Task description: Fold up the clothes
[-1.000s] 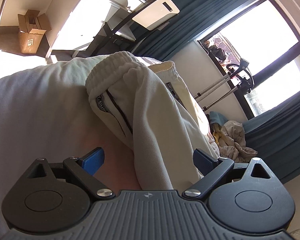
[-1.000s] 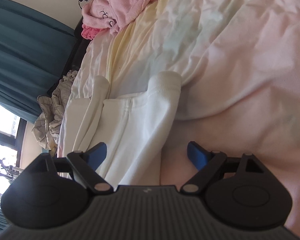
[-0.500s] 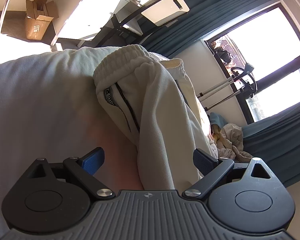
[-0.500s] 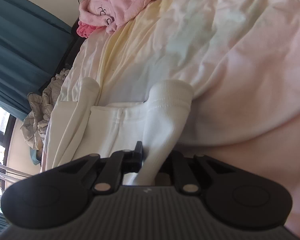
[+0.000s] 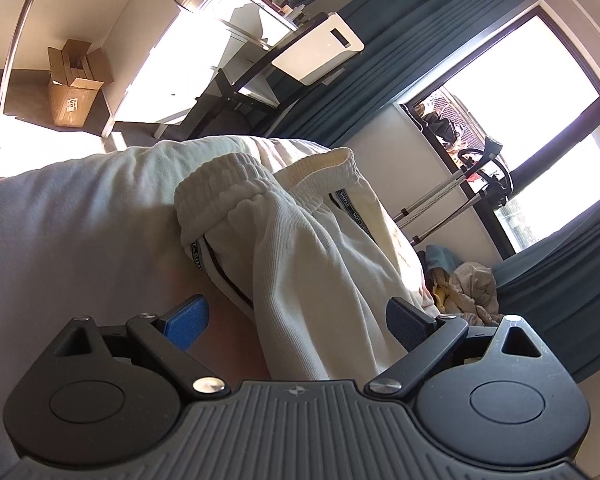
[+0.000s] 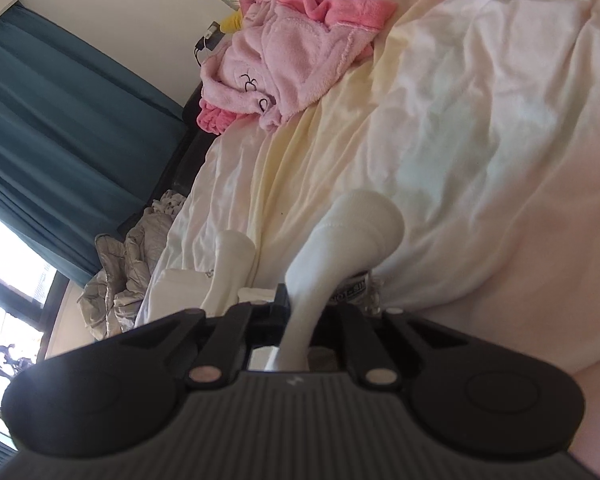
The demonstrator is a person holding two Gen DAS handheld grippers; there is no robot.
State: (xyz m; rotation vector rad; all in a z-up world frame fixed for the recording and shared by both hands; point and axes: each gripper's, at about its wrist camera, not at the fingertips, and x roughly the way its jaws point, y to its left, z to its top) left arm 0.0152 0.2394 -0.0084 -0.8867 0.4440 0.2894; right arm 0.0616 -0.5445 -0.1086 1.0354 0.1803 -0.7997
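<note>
White trouser cuff [image 6: 356,232] — pinched in right gripper [image 6: 296,320].

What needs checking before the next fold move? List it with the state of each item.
1. Right claw shut on the cuff of the white sweatpants: ok, fabric is pinched between the jaws.
2. Left claw gripping the sweatpants: not ok, jaws open with the cloth lying between the blue pads.
3. Waistband visible and reachable ahead of the left claw: ok.
4. Second pant leg lying flat: not ok, it looks bunched beside the held one.
5. Pink robe apart from the sweatpants: ok, it lies farther up the bed.
6. Depth of the cuff grip: cannot tell.
</note>
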